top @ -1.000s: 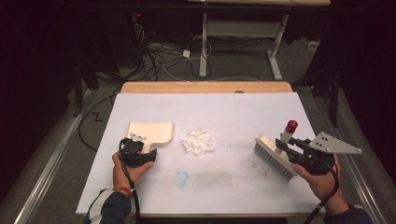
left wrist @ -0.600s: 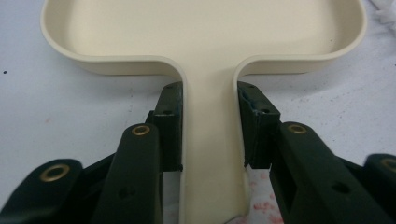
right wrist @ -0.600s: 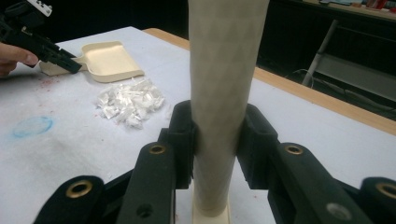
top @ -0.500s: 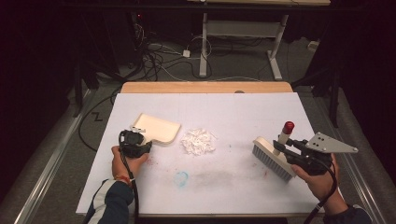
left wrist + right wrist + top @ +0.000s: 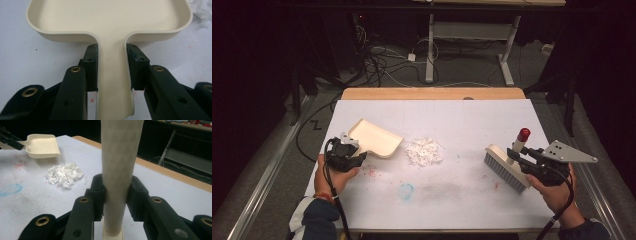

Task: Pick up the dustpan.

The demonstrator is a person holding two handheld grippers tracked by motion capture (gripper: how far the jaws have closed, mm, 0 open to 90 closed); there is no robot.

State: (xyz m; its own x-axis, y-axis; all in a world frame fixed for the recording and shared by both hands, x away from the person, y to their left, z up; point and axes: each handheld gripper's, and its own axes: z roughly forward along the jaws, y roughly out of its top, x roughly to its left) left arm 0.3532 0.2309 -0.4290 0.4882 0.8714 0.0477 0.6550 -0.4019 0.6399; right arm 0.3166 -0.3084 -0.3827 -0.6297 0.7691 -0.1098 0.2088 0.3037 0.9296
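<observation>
Beside the heap of white paper scraps point(image 5: 424, 151), the left gripper point(image 5: 346, 156), its jaws newly clamped on the cream dustpan point(image 5: 374, 139), tips the pan off the table point(image 5: 462, 195); opposite the heap, the right gripper point(image 5: 532, 162) holds the brush point(image 5: 506, 162), poised for sweeping.

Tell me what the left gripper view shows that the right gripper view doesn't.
Left gripper view alone: the left hand-held gripper clamped on the cream dustpan by its handle, and the pan's empty inside. Right gripper view alone: the right hand-held gripper clamped on the brush handle, a blue smudge on the white table cover, the wooden table edge. Both: the dustpan and the shredded white paper.
</observation>
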